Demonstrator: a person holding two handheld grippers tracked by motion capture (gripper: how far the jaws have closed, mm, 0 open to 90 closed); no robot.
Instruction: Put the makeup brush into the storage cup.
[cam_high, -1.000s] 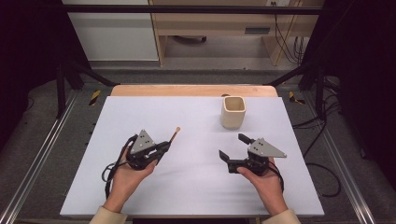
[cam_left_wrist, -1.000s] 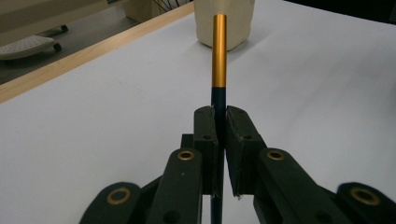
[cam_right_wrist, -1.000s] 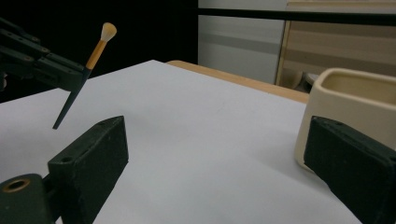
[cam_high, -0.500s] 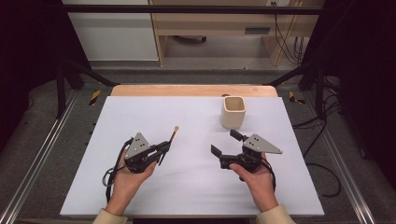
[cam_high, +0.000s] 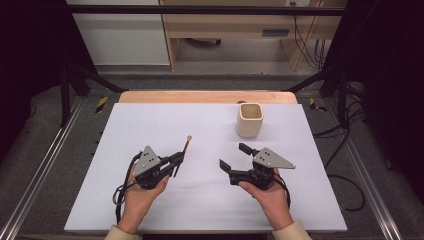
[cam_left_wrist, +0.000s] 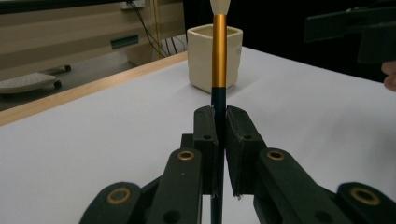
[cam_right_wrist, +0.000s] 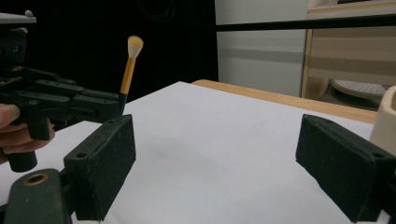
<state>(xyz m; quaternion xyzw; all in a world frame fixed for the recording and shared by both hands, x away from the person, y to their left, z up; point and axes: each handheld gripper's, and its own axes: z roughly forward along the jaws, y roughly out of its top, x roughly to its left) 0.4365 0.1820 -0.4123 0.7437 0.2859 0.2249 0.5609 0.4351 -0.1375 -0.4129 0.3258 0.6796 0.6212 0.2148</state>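
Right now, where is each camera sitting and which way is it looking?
High view: above the person's side, looking down on the table; both forearms, left gripper, right gripper.
Left gripper view: rides the left gripper, along shut jaws holding the brush, toward the cup.
Right gripper view: rides the right gripper, between open jaws.
All share the brush.

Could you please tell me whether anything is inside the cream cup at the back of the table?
The cream cup looks empty from above; its near wall hides part of the bottom. The brush is in the left gripper.
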